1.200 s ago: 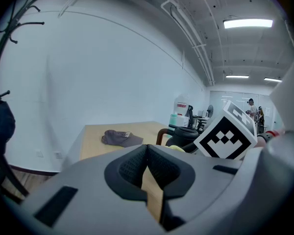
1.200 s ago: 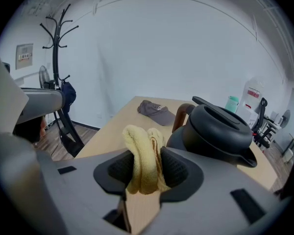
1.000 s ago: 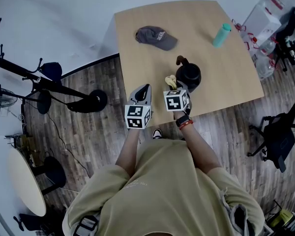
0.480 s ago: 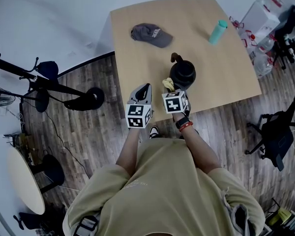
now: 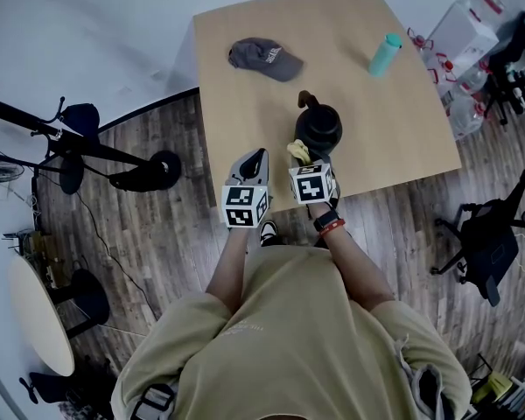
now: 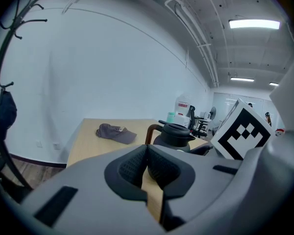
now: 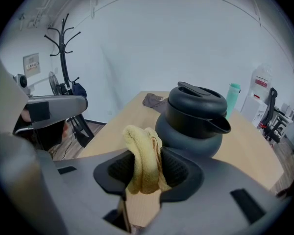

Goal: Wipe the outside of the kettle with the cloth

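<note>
**1. Kettle** [image 5: 318, 129]: dark, squat, lid on. It stands upright on the surface [image 5: 245, 112], between its middle and the near edge. The brown handle [image 5: 305, 100] is turned toward the far edge, so the rounded body faces the person. This is judged to suit a wipe started from the near side.

**2. Cloth** [image 7: 144, 160]: yellow, folded into a thick wad. It is pinched between the jaws of the right gripper [image 7: 146, 173], with a rolled end standing clear above the tips. That free end is judged to be the working face, exposed so that fabric rather than plastic meets the kettle. The cloth is held just beside the kettle's near side. Contact cannot be confirmed in any view.

**3. Left gripper** [image 6: 147, 156]: jaws drawn together with only a sliver between the pads, and nothing is held. It is positioned at the near edge, to the left of the right gripper and apart from the kettle. It is judged to be parked out of the wiping path, or ready to steady the kettle if needed.

**4. Cap** [image 5: 264, 59]: grey, lying toward the far left corner, well apart from the kettle.

**5. Bottle** [image 5: 384, 55]: teal, upright near the far right corner, likewise clear of the work.

**Stage, as judged:** the cloth is in hand and the wipe is not yet begun, or is at its first touch.
</note>
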Available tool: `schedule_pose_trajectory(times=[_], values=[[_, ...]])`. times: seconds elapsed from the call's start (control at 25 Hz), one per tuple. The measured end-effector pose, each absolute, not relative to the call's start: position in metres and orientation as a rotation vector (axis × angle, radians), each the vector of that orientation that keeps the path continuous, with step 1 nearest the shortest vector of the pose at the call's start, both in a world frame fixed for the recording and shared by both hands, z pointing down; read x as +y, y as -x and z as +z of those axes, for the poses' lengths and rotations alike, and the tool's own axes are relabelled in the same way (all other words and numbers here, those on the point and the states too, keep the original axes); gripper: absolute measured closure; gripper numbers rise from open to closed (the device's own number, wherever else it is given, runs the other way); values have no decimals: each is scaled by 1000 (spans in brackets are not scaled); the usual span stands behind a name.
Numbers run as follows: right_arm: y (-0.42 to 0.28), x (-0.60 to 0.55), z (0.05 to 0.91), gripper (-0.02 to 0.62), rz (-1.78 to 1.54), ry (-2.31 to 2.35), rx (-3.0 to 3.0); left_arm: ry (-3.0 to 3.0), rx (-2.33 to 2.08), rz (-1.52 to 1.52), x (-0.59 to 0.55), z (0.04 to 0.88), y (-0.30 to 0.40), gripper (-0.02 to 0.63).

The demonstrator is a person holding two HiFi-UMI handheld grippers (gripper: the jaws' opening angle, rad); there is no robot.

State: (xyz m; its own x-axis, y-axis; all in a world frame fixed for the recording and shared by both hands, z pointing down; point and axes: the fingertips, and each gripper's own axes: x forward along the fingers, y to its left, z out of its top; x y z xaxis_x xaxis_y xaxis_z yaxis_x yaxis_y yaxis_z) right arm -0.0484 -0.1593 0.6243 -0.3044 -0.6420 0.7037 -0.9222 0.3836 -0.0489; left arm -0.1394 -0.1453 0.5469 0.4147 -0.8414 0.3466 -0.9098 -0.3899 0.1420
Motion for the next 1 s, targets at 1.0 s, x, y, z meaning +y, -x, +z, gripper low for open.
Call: schedule_pose_trajectory(times=[1.0], values=[[-12, -139, 624, 471, 586, -1308, -2071, -2367, -1476, 350, -149, 559, 82, 583]])
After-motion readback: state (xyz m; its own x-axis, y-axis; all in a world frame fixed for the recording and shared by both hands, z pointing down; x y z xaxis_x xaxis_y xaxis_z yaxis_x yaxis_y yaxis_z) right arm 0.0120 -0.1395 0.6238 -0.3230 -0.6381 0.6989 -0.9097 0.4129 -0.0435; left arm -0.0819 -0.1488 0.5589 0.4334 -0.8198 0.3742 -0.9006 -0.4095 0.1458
